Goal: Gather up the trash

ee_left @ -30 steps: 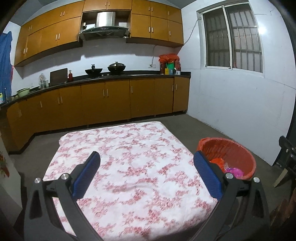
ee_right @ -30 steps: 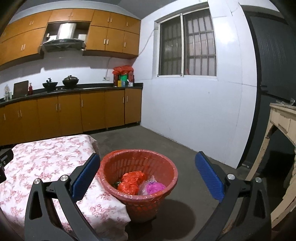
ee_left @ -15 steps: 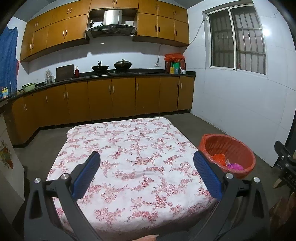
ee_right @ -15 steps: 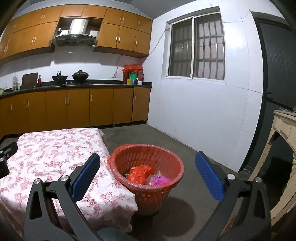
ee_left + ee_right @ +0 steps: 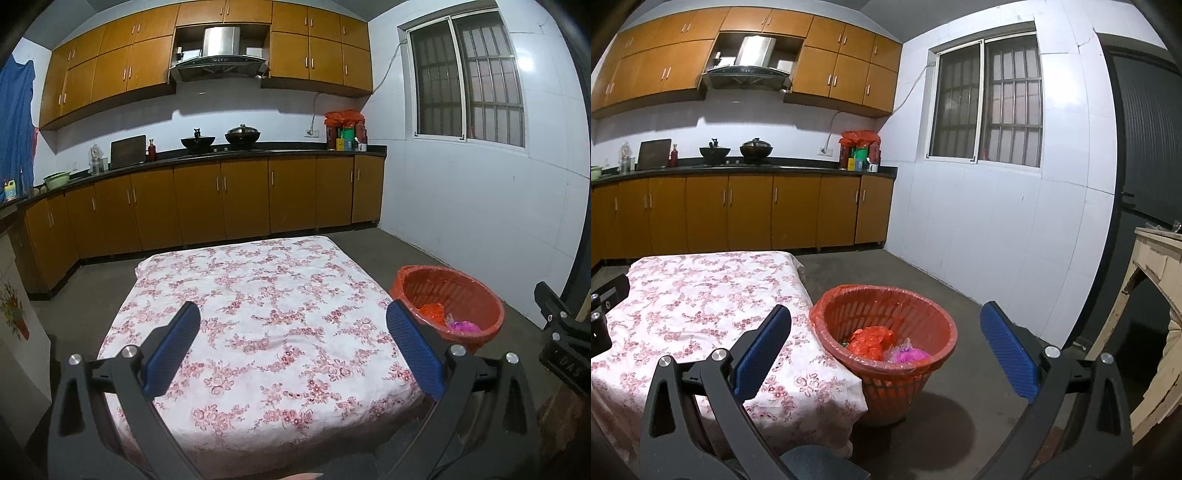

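Note:
A red plastic waste basket (image 5: 925, 369) with a red liner stands on the floor at the right side of the table; it also shows in the left wrist view (image 5: 476, 291). Inside lie a crumpled red bag (image 5: 871, 341) and a pink wrapper (image 5: 910, 355). My left gripper (image 5: 291, 325) is open and empty, held above the near part of the floral tablecloth (image 5: 258, 314). My right gripper (image 5: 884, 325) is open and empty, held above and in front of the basket. No loose trash shows on the cloth.
Brown kitchen cabinets (image 5: 221, 199) with a dark counter, two woks (image 5: 197, 142) and bottles line the far wall. A white tiled wall with a barred window (image 5: 986, 103) is on the right. A worn cream wooden table (image 5: 1152, 295) stands at far right.
Both grippers have drawn back and risen; the table and basket look smaller and farther. Both stay open and empty.

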The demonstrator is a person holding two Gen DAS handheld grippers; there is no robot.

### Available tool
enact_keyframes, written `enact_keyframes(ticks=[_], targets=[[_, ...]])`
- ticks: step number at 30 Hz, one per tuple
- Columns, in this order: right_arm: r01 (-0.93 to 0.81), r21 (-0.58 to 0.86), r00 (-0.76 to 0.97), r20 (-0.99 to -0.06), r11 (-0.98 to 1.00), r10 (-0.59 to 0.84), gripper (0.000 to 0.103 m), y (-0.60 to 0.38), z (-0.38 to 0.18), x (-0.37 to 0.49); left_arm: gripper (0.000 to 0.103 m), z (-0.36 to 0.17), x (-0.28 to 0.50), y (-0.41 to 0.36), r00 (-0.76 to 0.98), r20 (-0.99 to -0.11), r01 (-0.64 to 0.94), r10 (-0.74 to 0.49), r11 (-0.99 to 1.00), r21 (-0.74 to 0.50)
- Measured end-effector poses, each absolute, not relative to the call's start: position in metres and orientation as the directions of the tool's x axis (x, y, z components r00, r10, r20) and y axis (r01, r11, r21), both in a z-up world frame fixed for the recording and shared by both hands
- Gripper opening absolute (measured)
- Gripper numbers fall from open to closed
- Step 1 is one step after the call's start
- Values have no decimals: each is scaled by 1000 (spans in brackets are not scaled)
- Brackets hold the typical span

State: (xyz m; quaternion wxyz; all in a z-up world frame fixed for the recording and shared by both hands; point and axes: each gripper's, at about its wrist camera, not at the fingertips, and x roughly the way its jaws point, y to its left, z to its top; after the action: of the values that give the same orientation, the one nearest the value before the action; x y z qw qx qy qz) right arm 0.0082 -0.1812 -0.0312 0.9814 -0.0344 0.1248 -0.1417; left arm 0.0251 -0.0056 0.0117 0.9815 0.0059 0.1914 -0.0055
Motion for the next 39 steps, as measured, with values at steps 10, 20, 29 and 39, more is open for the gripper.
enact_keyframes(ticks=[10, 20, 29, 39], targets=[[293, -103, 920, -239, 950, -310, 101, -182, -36, 3, 99, 11, 22, -7, 927, -376, 12, -8, 1000, 10], [307, -109, 912, -249, 945, -325, 101, -184, -39, 1, 99, 6, 14, -12, 927, -376, 11, -2, 1000, 21], [306, -109, 912, -250, 946, -324, 101, -184, -39, 0, 99, 3, 11, -15, 925, -380, 11, -2, 1000, 20], [306, -110, 913, -249, 946, -325, 101, -183, -40, 0, 99, 2, 8, -14, 924, -381, 13, -5, 1000, 18]])
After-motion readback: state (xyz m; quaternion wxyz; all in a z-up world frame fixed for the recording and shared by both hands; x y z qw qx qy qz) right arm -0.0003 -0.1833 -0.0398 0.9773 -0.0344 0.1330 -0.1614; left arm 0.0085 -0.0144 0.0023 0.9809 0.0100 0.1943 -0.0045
